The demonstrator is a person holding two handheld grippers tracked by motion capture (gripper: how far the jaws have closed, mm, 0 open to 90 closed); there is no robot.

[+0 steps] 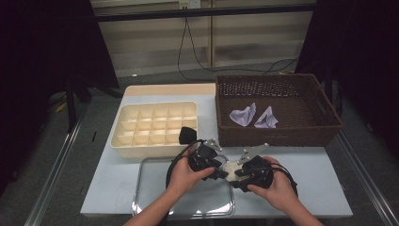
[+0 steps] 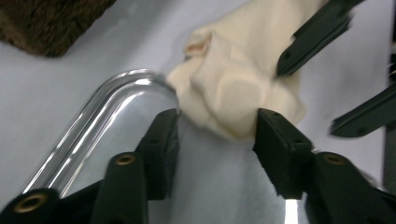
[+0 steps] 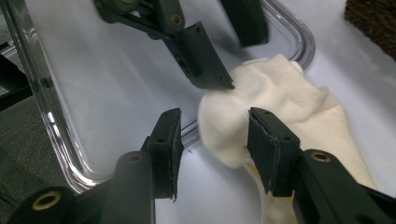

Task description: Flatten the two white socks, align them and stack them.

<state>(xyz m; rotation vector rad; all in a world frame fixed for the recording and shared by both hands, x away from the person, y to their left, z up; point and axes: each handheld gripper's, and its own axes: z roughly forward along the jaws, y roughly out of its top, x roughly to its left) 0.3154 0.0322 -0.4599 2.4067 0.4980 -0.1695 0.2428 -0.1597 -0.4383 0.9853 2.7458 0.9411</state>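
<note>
Over the table's metal tray [image 1: 150, 188], both grippers' half-spread fingers straddle a cream sock [image 1: 230, 170], neither visibly clamping.

The pale table [image 1: 108, 188] carries a compartment box [image 1: 155, 128], wicker basket [image 1: 277, 109], metal tray [image 1: 155, 188] and cream sock [image 1: 230, 169].

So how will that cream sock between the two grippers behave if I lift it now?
Probably floppy: the cream sock lies bunched in soft folds, so free ends should droop. Likely light, a thin knit. It looks grippy rather than slippery, but it straddles the metal tray's rim and may drag there.
</note>
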